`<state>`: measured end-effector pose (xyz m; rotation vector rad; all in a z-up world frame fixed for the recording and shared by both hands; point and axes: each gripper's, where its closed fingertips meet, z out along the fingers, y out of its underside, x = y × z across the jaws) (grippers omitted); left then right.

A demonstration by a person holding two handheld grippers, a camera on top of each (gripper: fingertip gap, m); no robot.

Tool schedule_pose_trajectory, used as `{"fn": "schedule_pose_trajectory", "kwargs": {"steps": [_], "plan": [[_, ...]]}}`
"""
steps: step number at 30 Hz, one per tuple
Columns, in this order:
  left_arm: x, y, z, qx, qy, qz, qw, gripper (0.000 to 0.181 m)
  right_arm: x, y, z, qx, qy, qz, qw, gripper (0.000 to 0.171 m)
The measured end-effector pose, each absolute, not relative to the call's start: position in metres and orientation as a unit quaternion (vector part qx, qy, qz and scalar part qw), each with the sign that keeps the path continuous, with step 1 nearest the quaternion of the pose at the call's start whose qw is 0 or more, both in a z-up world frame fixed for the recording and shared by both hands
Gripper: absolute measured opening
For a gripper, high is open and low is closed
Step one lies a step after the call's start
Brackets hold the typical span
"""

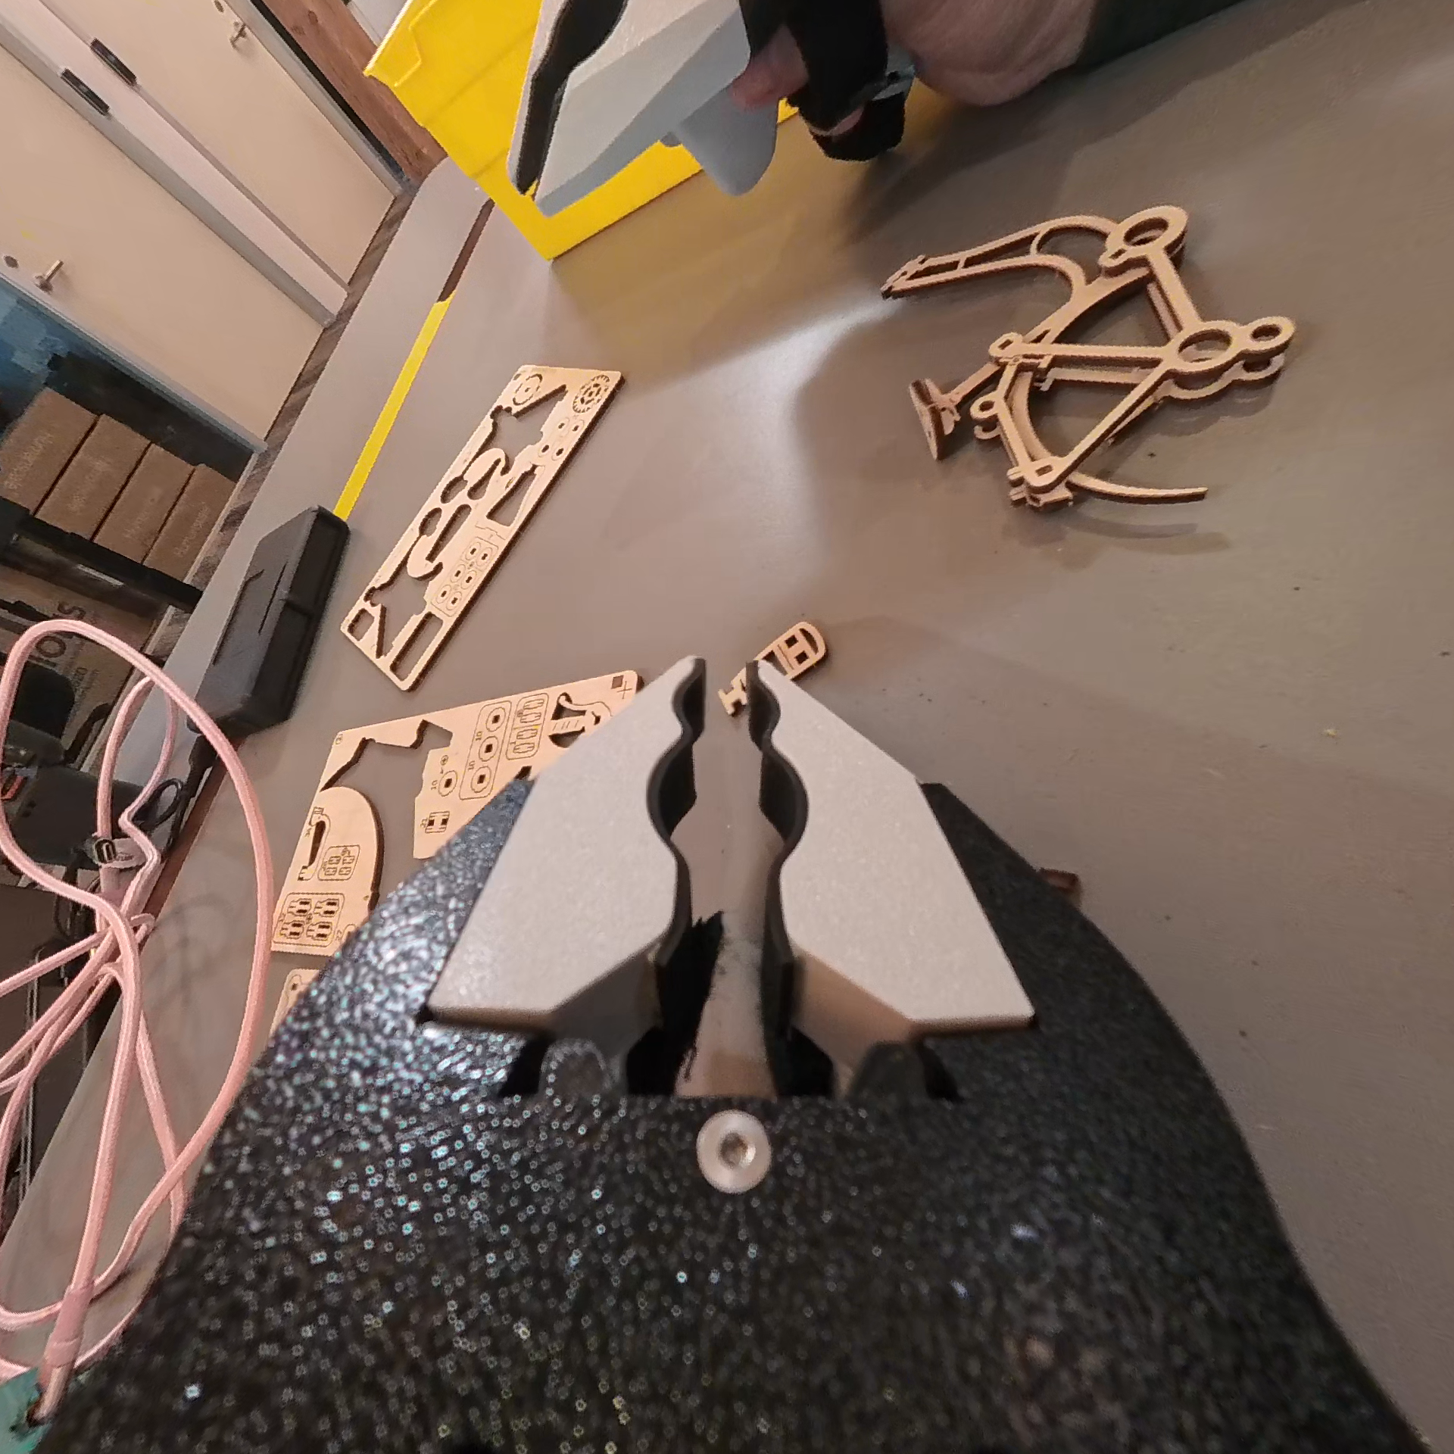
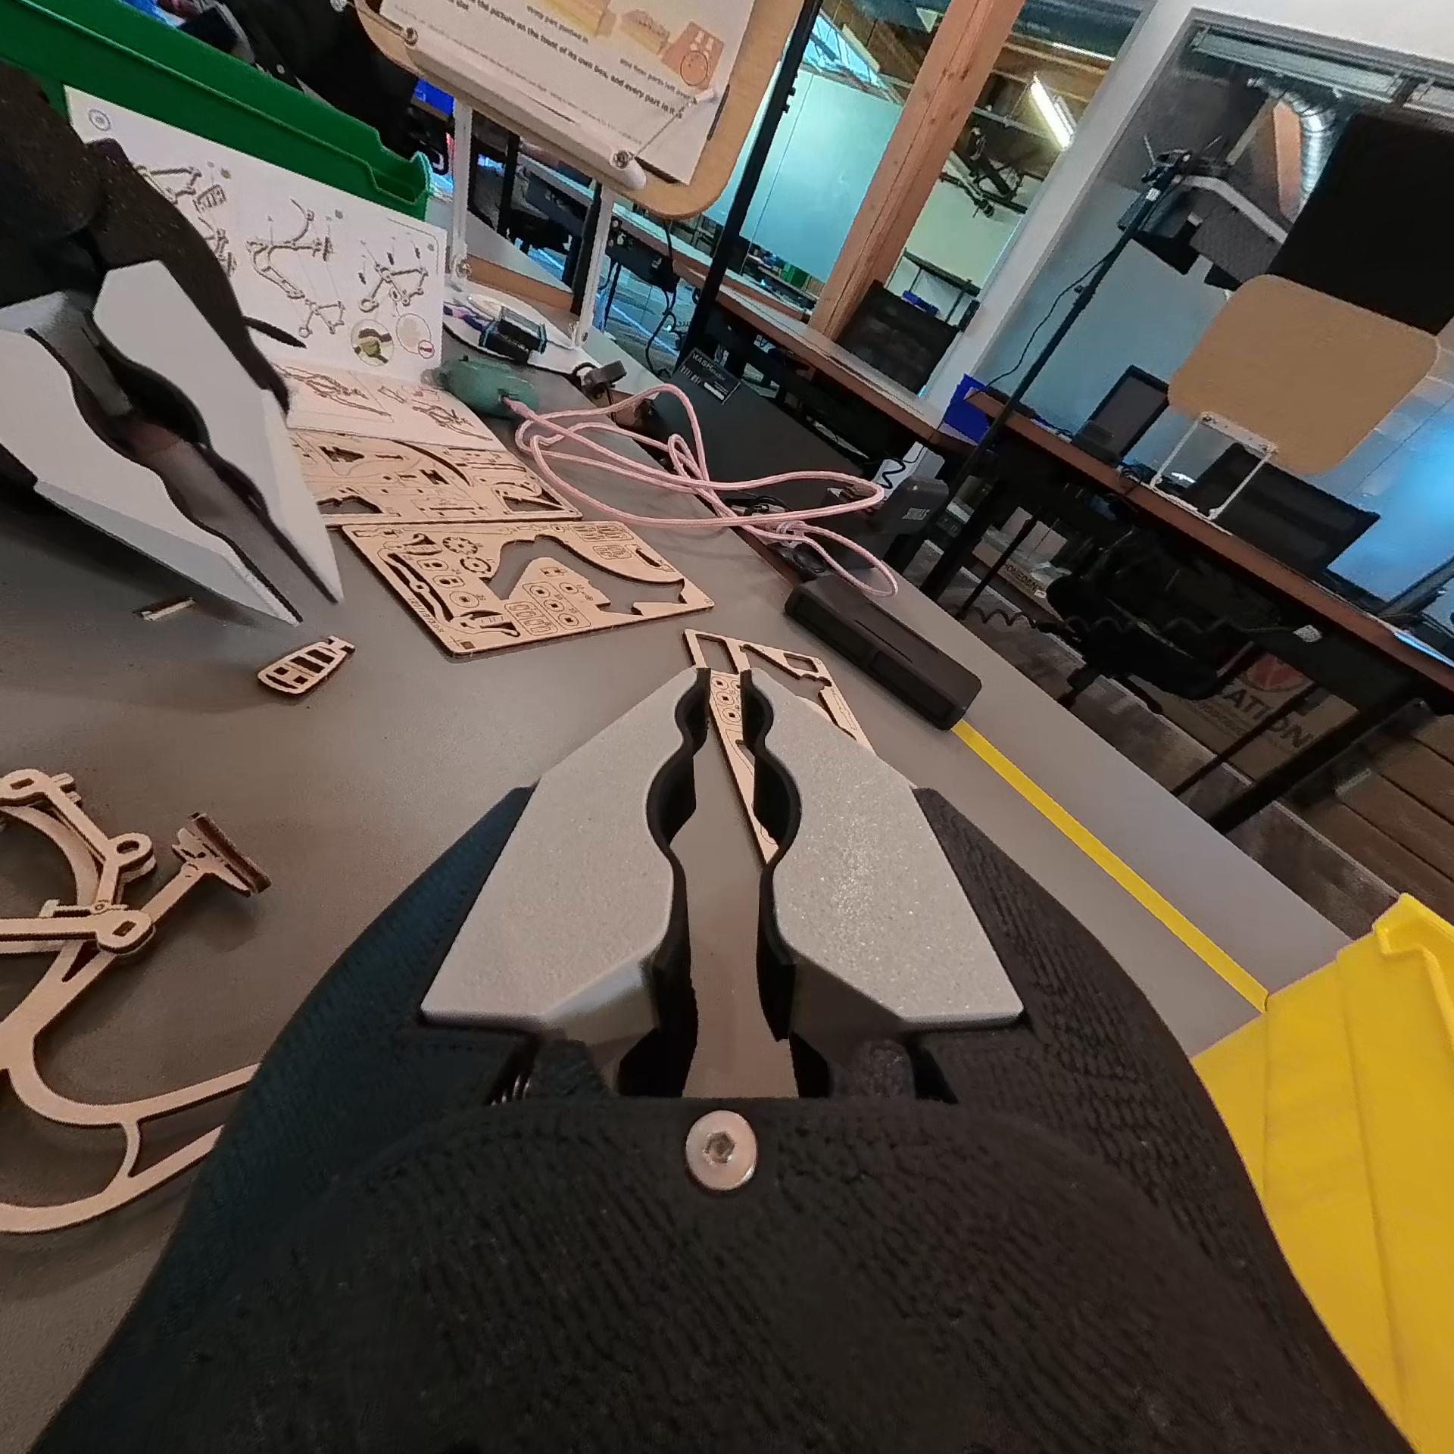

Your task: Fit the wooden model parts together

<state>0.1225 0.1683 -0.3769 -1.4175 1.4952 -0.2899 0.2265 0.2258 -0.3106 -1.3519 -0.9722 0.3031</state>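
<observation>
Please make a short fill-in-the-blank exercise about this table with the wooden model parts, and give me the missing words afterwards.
1. The bin at the table's edge is ____ in colour.
2. The small loose wooden piece lies flat on the ____.
3. The cable coiled beyond the wooden sheets is ____.
4. The left gripper holds ____ between its fingers.

Missing words: yellow; table; pink; nothing

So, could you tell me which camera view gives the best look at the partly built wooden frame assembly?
The left wrist view: the frame assembly lies whole and unobstructed on the grey table, ahead and to the right of the left gripper. The right wrist view shows only part of it, cut off by the left edge of the picture.
</observation>
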Motion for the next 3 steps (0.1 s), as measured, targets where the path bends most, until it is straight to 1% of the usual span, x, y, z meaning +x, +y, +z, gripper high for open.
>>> {"fn": "schedule_pose_trajectory", "kwargs": {"steps": [1, 3], "plan": [[0.1225, 0.1686, -0.3767, -0.588, 0.619, -0.120, 0.506, 0.007, 0.2265, 0.2258, -0.3105, -0.598, -0.430, 0.134, 0.663, 0.005], [0.1225, 0.1686, -0.3768, -0.589, 0.619, -0.121, 0.505, 0.008, 0.2263, 0.2258, -0.3107, -0.598, -0.430, 0.134, 0.663, 0.005]]}}
